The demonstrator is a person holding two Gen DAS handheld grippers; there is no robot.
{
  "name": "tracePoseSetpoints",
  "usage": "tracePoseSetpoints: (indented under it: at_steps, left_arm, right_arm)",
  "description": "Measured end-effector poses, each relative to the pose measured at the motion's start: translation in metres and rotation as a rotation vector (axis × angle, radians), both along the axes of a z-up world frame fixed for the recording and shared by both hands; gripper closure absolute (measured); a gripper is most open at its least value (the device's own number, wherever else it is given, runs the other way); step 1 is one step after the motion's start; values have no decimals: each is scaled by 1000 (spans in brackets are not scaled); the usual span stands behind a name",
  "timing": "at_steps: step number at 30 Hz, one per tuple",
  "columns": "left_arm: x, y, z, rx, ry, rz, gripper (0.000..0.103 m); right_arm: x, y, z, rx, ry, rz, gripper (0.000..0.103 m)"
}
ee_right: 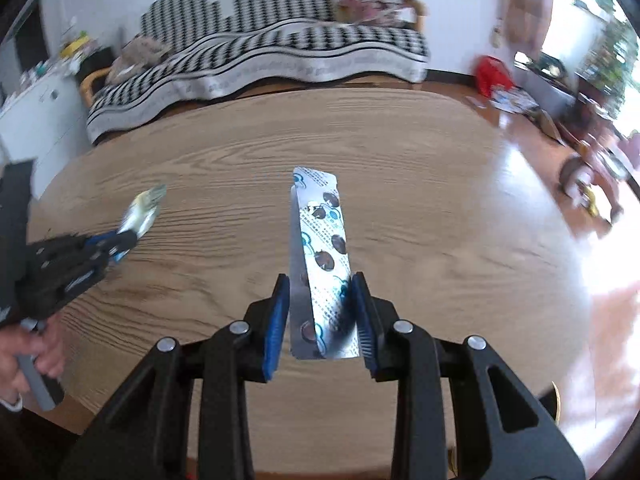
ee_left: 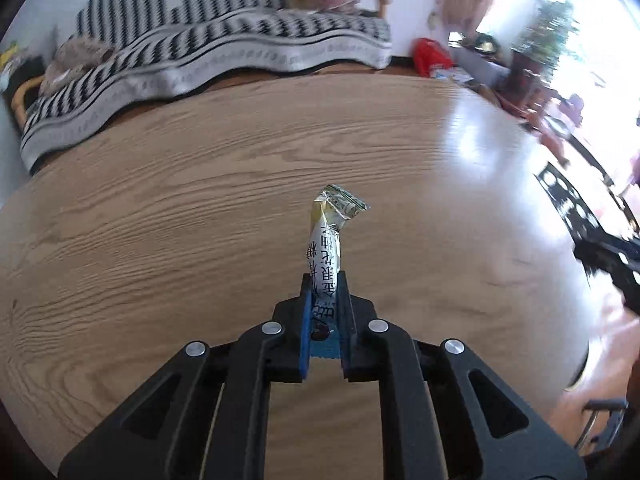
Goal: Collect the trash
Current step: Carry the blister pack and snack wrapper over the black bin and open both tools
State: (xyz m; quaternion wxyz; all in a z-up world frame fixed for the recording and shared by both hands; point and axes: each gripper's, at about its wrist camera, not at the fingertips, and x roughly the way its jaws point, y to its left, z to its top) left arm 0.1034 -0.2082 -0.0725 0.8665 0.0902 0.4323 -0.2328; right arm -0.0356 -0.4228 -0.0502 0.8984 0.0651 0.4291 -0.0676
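a crumpled white snack wrapper [ee_left: 326,256] juts forward, pinched between the left jaws. a bent silver blister strip [ee_right: 324,264] stands edgewise, clamped between the right jaws.

Each black hand-held gripper [ee_left: 325,300] has blue pads and silver screws.

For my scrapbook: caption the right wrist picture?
Right gripper holds a silver pill strip above the wooden table.
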Motion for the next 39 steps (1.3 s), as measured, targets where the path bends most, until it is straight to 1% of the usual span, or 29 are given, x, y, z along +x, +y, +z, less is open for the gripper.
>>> tracePoseSetpoints:
  at_steps: [3,5,8,10,12,15,18,21,25,28,30,32,35,36,39]
  left_arm:
    - [-35,-36,9,4,-44,-86,93]
    - [-56,-59,12,-13,-47,-141,93]
    - [-95,-104,13,-51,-41,-241,93]
    - [-114,-129,11,-69,-25,-287,93]
    - [-134,-158,8,-95,8,-333,93]
    - [-162,-197,2,-113,50,-397,93]
    - [-195,-237,-6,-116,77,-467,93]
    - [-221,-269,-15,-111,105,-522,93]
    - [-239,-297,-31,-103,156,-555,93]
    - [-246,-315,-43,-98,188,-561,93]
    - [-244,-321,-48,-93,203,-559,93]
    - [-246,-327,-53,-82,206,-558,93]
    - [-249,-334,-57,-76,213,-553,93]
    - [-244,-333,-57,-77,217,-552,93]
    - [-245,-335,-61,-78,229,-553,93]
  right_arm:
    - [-32,-39,5,-11,-5,-78,71]
    - [-58,-67,8,-5,-15,-135,71]
    - [-96,-109,9,-2,-19,-226,71]
    - [-119,-133,7,-2,-14,-278,71]
    - [-145,-159,3,6,-7,-329,71]
    - [-181,-190,-2,12,4,-399,71]
    - [-216,-217,-7,32,8,-465,71]
    - [-238,-234,-15,44,31,-509,71]
    - [-260,-247,-27,65,81,-549,70]
    - [-258,-254,-40,105,142,-564,70]
    - [-259,-256,-45,110,171,-571,70]
    - [-259,-260,-48,116,185,-575,70]
    - [-257,-264,-46,121,182,-577,70]
    - [-257,-264,-46,123,181,-577,70]
    - [-255,-265,-46,124,185,-576,70]
